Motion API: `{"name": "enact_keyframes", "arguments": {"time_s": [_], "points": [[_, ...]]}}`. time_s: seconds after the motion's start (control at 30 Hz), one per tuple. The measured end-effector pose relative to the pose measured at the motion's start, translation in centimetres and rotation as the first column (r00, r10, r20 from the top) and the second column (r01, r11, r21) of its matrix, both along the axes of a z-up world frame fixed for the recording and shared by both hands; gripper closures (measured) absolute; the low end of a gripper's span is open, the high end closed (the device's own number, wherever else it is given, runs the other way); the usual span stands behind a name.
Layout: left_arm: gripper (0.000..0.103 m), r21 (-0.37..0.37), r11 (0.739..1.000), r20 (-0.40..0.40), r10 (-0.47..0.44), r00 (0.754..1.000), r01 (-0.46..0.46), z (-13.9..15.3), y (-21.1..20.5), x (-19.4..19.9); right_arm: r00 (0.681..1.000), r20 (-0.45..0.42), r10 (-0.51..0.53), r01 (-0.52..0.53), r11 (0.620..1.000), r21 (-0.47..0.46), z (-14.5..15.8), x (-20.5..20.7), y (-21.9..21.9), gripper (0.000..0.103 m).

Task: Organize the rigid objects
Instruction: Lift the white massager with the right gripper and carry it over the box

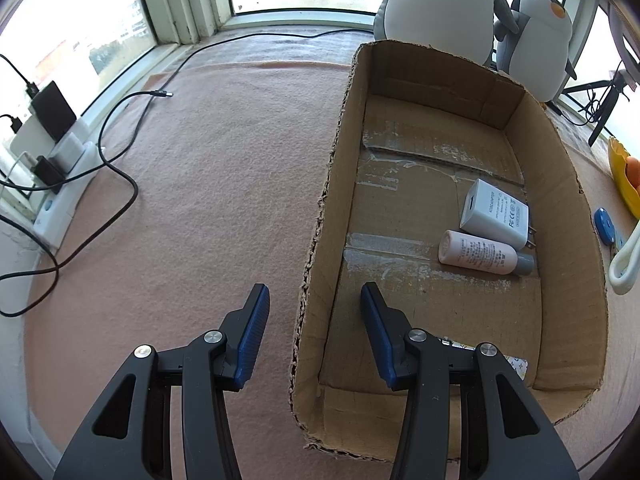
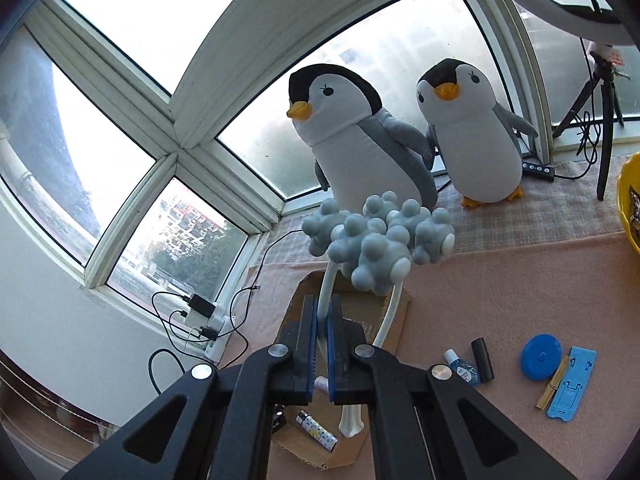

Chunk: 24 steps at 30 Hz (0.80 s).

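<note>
A: Cardboard box (image 1: 560, 216) on the pink blanket (image 1: 220, 200), left gripper (image 1: 316, 316) spread wide, straddling its near-left wall.

B: Right gripper (image 2: 323, 344) is clamped on the massage roller (image 2: 380, 240), white arm pinched between the pads, knobby head raised above the box.

A: Charger (image 1: 494, 212) and bottle (image 1: 480, 254) touch by the right wall.

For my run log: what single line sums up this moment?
left gripper: open, idle | right gripper: shut on massage roller, above cardboard box | box: charger, bottle
</note>
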State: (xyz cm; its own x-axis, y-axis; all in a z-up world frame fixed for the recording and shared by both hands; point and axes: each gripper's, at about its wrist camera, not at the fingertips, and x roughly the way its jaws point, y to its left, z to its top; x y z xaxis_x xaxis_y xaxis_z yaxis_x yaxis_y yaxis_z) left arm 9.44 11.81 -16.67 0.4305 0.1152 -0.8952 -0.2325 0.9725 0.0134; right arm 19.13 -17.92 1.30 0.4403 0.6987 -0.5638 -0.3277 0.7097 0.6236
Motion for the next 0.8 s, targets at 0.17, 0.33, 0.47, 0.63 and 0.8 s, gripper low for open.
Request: {"name": "enact_keyframes", "arguments": {"time_s": [0.17,0.33,0.47,0.63,0.8], "points": [[0.056,-0.001,1.000,0.000,0.000,1.000,0.000,0.0,0.0,0.0,0.999,0.022,0.049,-0.049,0.999,0.009,2.1,-0.4,1.1,0.099],[0.056,-0.003,1.000,0.000,0.002,1.000,-0.002,0.1,-0.1,0.0,0.993,0.022,0.117,-0.117,0.993,-0.004,2.2,-0.6,3.1,0.099],[0.056,-0.004,1.000,0.000,0.004,1.000,-0.004,0.1,-0.2,0.0,0.988,-0.003,0.157,-0.157,0.987,-0.018,1.3,-0.9,5.0,0.099],[0.056,-0.004,1.000,0.000,0.003,1.000,-0.003,0.1,-0.2,0.1,0.980,-0.037,0.194,-0.196,0.978,-0.067,-0.7,-0.8,7.5,0.099],[0.056,-0.008,1.000,0.000,0.004,1.000,-0.004,0.1,-0.1,0.1,0.974,-0.087,0.210,-0.217,0.973,-0.081,-2.9,-0.2,9.3,0.099]]}}
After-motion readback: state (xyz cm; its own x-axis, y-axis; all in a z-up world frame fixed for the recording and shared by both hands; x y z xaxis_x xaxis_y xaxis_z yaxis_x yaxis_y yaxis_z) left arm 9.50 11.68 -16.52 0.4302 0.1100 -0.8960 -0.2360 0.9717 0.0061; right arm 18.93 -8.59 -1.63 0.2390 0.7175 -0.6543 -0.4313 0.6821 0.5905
